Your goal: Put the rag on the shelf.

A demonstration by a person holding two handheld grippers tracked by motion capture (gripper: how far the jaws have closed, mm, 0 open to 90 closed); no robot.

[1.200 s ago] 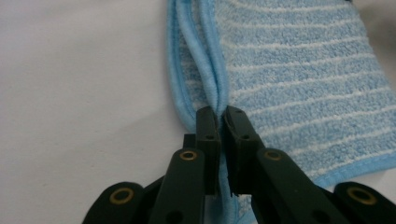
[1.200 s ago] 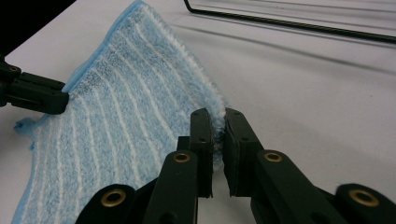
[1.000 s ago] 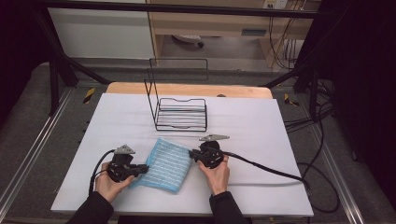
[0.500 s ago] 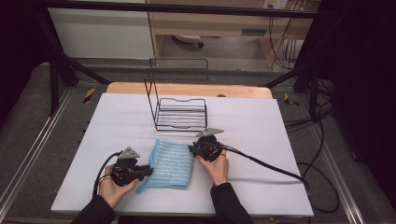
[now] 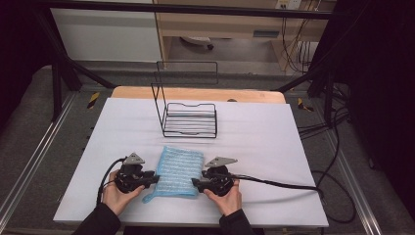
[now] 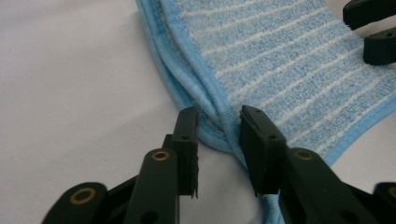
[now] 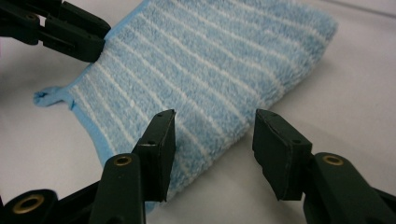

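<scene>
A folded light-blue towel with white stripes [image 5: 179, 169] lies flat on the white table cover [image 5: 274, 142], between my two grippers. My left gripper [image 5: 155, 179] is at its left edge. In the left gripper view its jaws [image 6: 218, 123] have just opened and stand slightly apart, with the doubled hem of the towel [image 6: 289, 65] running loosely between them. My right gripper [image 5: 195, 182] is at the towel's near right corner. Its jaws [image 7: 214, 116] have just been opening and stand wide, and the towel's [image 7: 210, 60] folded edge lies between them, unpinched.
A black wire rack [image 5: 190, 120] with a tall back frame stands beyond the towel at the middle of the table. The right gripper's cable [image 5: 279, 184] trails to the right. A small hanging loop [image 7: 44, 97] sticks out at the towel's near left corner.
My right hand has slid along the towel's right edge toward the near side of the table. The towel now lies squarer to the table edge. The left hand has stayed put.
</scene>
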